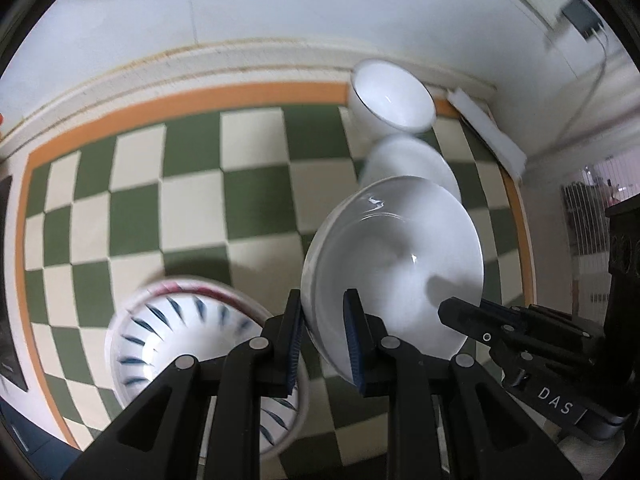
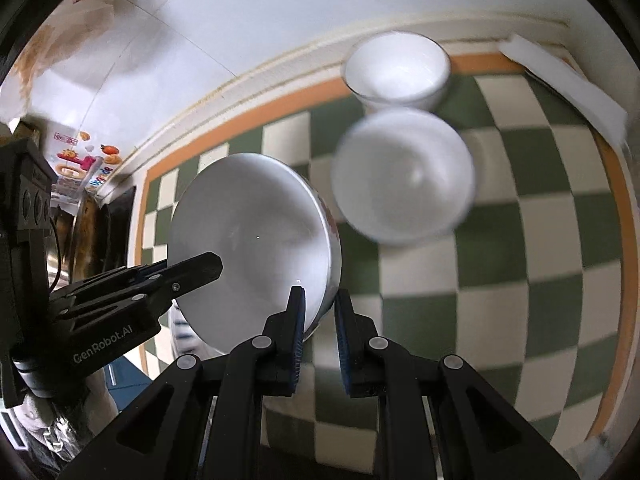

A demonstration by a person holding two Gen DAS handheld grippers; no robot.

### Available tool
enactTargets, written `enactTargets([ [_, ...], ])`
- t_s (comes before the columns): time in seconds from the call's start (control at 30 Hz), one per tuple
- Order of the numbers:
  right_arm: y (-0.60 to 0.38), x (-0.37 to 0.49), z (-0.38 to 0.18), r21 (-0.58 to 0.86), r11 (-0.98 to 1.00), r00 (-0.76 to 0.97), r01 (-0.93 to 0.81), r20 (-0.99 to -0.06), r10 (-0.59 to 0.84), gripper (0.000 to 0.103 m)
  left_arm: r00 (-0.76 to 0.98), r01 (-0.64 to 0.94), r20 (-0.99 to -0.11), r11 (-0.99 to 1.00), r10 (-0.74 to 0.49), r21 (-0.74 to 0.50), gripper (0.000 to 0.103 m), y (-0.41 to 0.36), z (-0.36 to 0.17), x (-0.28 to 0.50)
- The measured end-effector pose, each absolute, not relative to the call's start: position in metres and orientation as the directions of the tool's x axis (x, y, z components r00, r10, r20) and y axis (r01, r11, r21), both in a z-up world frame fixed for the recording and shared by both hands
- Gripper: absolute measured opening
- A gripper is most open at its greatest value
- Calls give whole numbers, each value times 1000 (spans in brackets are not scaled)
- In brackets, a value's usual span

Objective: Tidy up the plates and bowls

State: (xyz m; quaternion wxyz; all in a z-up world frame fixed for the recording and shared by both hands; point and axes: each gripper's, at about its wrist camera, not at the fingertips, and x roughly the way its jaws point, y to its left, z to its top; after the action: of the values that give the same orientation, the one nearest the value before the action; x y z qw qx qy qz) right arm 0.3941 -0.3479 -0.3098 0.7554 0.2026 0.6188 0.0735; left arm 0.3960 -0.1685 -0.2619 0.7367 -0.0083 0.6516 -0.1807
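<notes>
A large white bowl [image 1: 396, 264] hangs tilted above the checked mat, held by both grippers at opposite sides of its rim. My left gripper [image 1: 323, 296] is shut on the rim nearest it. My right gripper [image 2: 319, 294] is shut on the opposite rim of the same bowl [image 2: 252, 240]. Each gripper also shows in the other's view: the right gripper [image 1: 460, 312] and the left gripper [image 2: 208, 264]. Below the left gripper a bowl with blue strokes and a red rim [image 1: 176, 324] stands on the mat. Two more white bowls sit at the back, a wide one [image 2: 404, 176] and a deeper one [image 2: 396, 68].
The green and cream checked mat [image 1: 192, 208] has an orange border and runs up to a white wall. A white foam strip [image 2: 568, 84] lies along the mat's far right edge. A grey plug with a cable [image 1: 580, 16] hangs on the wall.
</notes>
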Motion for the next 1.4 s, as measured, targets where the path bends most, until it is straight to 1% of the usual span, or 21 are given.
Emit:
enactTargets([
  [0.27, -381, 350, -347, 391, 895, 183, 215, -916, 356, 17, 27, 286, -964, 926, -265, -247, 18, -198, -294, 365],
  [0.57, -401, 332, -374, 376, 890, 154, 260, -926, 346, 17, -45, 316, -974, 921, -224, -227, 18, -222, -335, 345],
  [0.83, -408, 323, -390, 369, 886, 132, 281, -929, 345, 17, -80, 350, -981, 916, -178, -195, 18, -231, -356, 332],
  [1.07, -401, 327, -396, 344, 898, 118, 273, -939, 324, 17, -59, 395, -988, 905, -144, -156, 18, -241, -356, 325],
  [1.13, -403, 327, -398, 356, 893, 111, 275, -934, 338, 18, -66, 399, -988, 904, -139, -153, 18, -243, -356, 325],
  [1.2, -407, 328, -398, 381, 877, 95, 292, -924, 369, 19, -94, 391, -986, 905, -140, -166, 18, -241, -353, 326],
  [1.27, -416, 326, -390, 405, 864, 104, 300, -914, 392, 19, -98, 361, -980, 912, -171, -195, 19, -243, -342, 331],
  [1.33, -427, 325, -377, 436, 844, 127, 312, -899, 418, 26, -71, 326, -974, 918, -216, -227, 20, -235, -317, 339],
  [1.4, -440, 328, -360, 453, 830, 179, 325, -891, 416, 37, -33, 308, -969, 920, -243, -241, 21, -229, -294, 352],
])
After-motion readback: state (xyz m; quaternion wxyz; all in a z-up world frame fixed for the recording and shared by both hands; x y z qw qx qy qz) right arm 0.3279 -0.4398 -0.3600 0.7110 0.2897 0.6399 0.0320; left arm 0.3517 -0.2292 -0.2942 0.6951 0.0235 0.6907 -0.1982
